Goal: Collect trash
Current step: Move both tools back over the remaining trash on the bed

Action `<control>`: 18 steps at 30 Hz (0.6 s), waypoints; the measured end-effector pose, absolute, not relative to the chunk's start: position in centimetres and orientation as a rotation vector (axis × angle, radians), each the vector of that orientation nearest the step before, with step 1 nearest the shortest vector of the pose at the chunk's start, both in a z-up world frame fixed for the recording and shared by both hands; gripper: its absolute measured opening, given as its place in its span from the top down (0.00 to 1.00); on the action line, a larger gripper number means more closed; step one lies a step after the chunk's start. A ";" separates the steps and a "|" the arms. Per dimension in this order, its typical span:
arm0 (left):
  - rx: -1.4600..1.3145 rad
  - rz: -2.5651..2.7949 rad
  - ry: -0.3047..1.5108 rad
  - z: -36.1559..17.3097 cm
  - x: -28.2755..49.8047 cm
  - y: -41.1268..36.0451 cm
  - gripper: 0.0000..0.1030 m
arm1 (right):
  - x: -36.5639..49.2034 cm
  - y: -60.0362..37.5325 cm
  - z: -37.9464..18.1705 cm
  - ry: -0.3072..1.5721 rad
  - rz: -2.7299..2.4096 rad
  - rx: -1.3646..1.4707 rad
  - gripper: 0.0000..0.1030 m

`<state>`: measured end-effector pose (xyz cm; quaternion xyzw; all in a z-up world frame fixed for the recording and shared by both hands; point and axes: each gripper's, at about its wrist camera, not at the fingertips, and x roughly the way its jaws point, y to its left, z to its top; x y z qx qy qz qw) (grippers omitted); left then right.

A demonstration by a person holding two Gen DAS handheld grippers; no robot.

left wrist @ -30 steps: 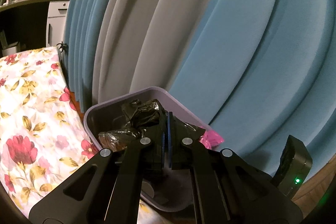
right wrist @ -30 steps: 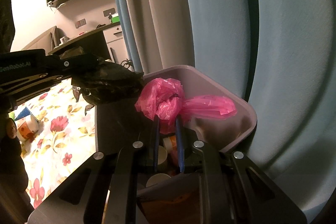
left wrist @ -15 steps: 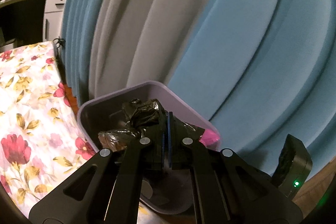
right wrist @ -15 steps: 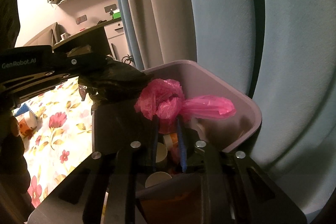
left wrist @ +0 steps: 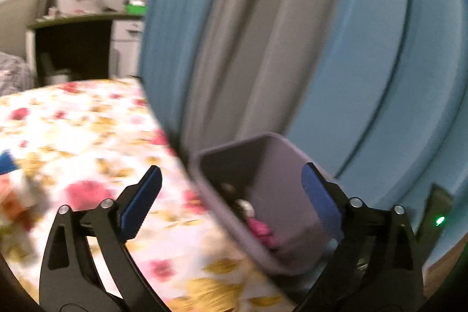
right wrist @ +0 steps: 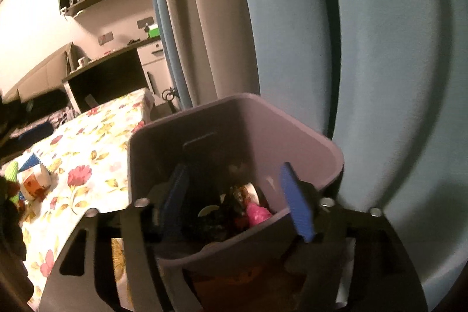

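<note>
Behind, blue curtains (left wrist: 365, 48) hang beside the floral tablecloth (left wrist: 87, 136).

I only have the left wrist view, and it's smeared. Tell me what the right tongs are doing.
Observer: The right tongs have just been opening and stand open over the bin, with nothing between the pads.
Operator: Confirm the black bag is in.
Observer: Something dark and crumpled, likely the black bag, lies inside the bin beside the pink bag.
Operator: Report what's left on the cloth.
Observer: A patterned cup-like item sits on the floral cloth at the picture's left, with a green thing beside it.
</note>
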<state>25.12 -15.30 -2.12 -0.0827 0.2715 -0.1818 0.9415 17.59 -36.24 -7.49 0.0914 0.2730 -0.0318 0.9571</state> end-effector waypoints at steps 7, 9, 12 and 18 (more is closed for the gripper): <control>-0.152 -0.169 0.512 -1.6 21.0 -8.1 0.06 | 16.1 -33.9 -6.0 0.516 -0.049 0.184 0.21; -0.161 -0.123 0.512 -1.6 19.8 -5.6 0.06 | 15.8 -32.7 -5.5 0.510 -0.030 0.177 0.21; -0.151 -0.032 0.513 -1.7 18.2 -2.1 0.06 | 15.2 -30.3 -4.7 0.500 0.011 0.157 0.21; -0.204 0.164 0.500 -2.3 13.6 6.2 0.06 | 14.3 -22.8 -3.7 0.498 0.154 0.098 0.21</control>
